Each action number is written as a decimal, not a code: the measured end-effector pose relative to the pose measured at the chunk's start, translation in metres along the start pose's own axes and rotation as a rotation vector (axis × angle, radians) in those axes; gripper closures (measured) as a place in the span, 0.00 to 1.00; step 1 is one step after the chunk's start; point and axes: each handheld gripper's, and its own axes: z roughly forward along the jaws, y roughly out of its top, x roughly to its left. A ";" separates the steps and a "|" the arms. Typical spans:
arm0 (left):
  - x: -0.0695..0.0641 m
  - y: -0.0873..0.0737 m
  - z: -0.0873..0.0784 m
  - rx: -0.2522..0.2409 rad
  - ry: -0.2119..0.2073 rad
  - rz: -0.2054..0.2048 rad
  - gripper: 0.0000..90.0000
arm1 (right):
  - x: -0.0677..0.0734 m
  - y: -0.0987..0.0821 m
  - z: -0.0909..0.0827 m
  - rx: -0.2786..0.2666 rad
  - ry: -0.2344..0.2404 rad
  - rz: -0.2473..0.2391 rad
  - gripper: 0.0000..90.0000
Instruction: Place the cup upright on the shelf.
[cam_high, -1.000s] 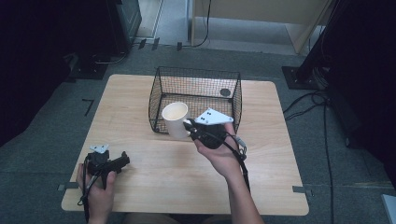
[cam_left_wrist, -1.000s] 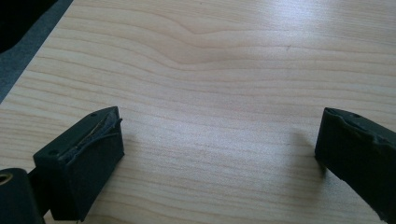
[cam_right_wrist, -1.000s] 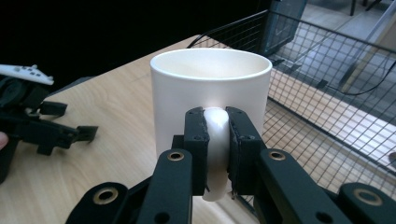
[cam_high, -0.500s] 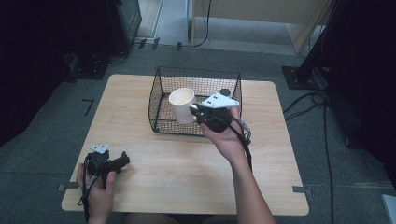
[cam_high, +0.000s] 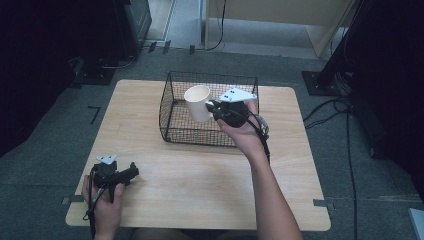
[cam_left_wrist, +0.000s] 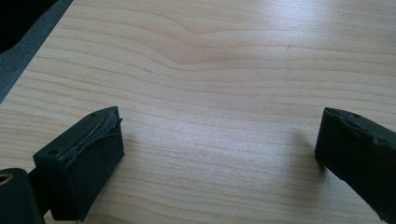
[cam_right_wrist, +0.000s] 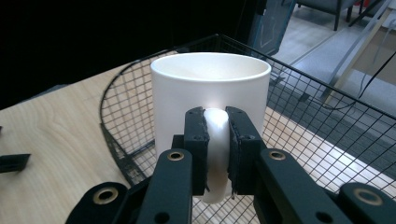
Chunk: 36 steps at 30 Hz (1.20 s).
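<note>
A white mug (cam_high: 197, 102) hangs upright over the black wire basket (cam_high: 172, 127) on the wooden table (cam_high: 200, 170). My right gripper (cam_high: 212, 106) is shut on the mug's handle, coming in from the mug's right. In the right gripper view both pads clamp the white handle (cam_right_wrist: 217, 140) of the mug (cam_right_wrist: 210, 86), with the basket's rim (cam_right_wrist: 327, 93) beyond and below. My left gripper (cam_high: 131, 173) rests low at the table's front left corner, held by a hand. Its jaws stand wide apart over bare wood in the left gripper view, gripper (cam_left_wrist: 219, 144) with nothing between them.
A small dark round object (cam_high: 239, 98) lies on the basket's floor at the back right. Dark equipment and cables (cam_high: 340, 105) surround the table on the grey floor. Bare wood stretches between the basket and the table's front edge.
My right gripper has carried the mug from in front of the basket up and over its front rim, toward the back. The left gripper has stayed put.
</note>
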 end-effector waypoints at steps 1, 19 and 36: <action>0.000 0.000 0.000 0.000 0.000 0.000 0.01 | -0.003 0.000 0.003 0.002 0.002 0.001 0.90; 0.000 0.000 0.000 0.002 -0.001 0.002 0.01 | -0.042 -0.016 0.047 0.022 0.045 -0.026 0.90; 0.000 0.000 0.000 0.003 -0.001 0.002 0.01 | -0.061 -0.022 0.093 0.070 0.069 -0.004 0.90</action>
